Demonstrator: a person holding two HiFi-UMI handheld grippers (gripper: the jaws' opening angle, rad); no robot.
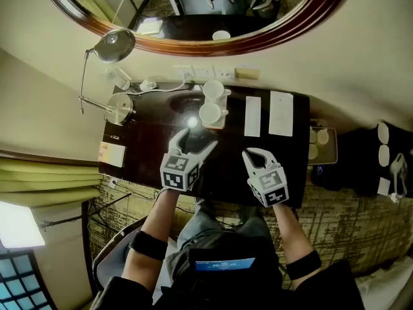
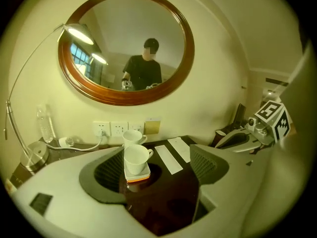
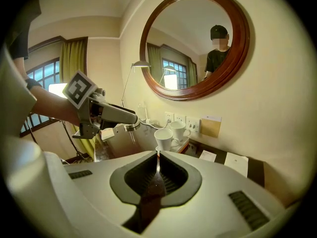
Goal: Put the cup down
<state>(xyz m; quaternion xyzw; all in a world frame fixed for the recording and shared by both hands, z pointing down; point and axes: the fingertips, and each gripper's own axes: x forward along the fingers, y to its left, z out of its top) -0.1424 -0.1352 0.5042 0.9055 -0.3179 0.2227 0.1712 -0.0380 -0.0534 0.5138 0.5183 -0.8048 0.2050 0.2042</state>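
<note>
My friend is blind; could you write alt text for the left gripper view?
An open left claw frames a white cup on a small coaster on a dark table. A second cup stands behind it, under a round mirror.

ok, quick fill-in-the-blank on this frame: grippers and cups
1. The left gripper has its fingers ___, with nothing gripped.
2. The right gripper has its fingers ___, with nothing between them.
3. ___ white cups stand on the dark table.

Missing words: open; shut; two
</note>
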